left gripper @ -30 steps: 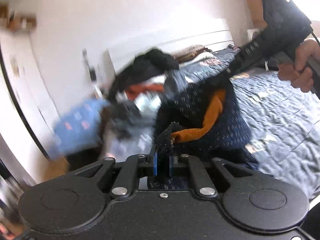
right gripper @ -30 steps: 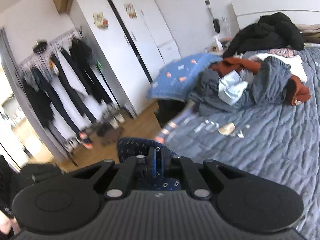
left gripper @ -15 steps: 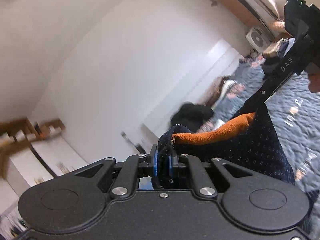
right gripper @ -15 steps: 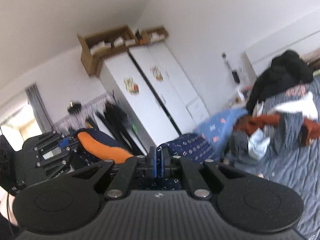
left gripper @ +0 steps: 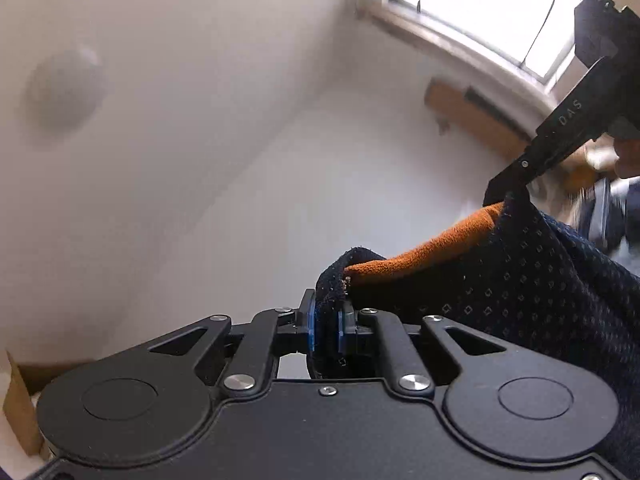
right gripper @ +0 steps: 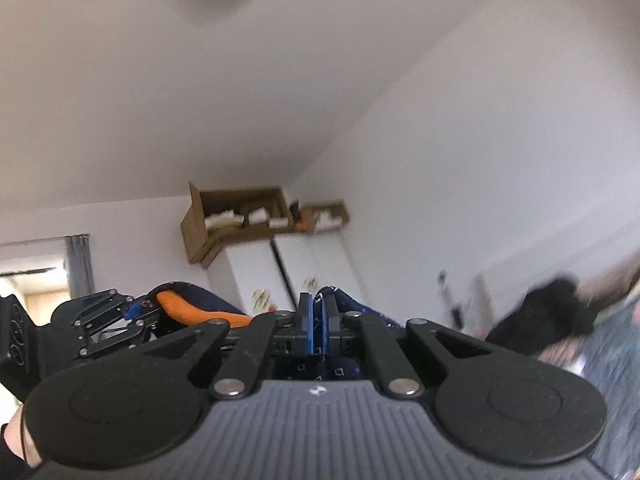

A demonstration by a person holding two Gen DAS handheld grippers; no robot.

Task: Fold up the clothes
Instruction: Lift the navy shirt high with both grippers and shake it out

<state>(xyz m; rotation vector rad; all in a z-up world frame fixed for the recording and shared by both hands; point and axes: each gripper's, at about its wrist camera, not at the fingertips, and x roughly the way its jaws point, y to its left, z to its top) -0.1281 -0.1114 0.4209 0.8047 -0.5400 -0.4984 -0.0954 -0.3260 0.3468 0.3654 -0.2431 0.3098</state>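
Observation:
A navy patterned garment (left gripper: 532, 280) with an orange lining (left gripper: 432, 248) hangs stretched in the air between both grippers. My left gripper (left gripper: 326, 324) is shut on one corner of its top edge, navy cloth bunched between the blue pads. In the left wrist view the right gripper (left gripper: 508, 188) pinches the other corner at upper right. In the right wrist view my right gripper (right gripper: 318, 324) is shut on navy cloth (right gripper: 344, 300), and the left gripper (right gripper: 132, 312) shows at lower left beside the orange lining (right gripper: 180, 308).
Both cameras point up at white walls and ceiling. A bright window (left gripper: 480, 4) is at upper right of the left view. A white wardrobe (right gripper: 288, 272) with cardboard boxes (right gripper: 236, 216) on top stands ahead; a blurred dark clothes pile (right gripper: 548, 312) and the bed lie at right.
Both grippers rose high and tilted upward with the garment held between them. The bed and clothes pile dropped out of the left view; ceiling and window came in.

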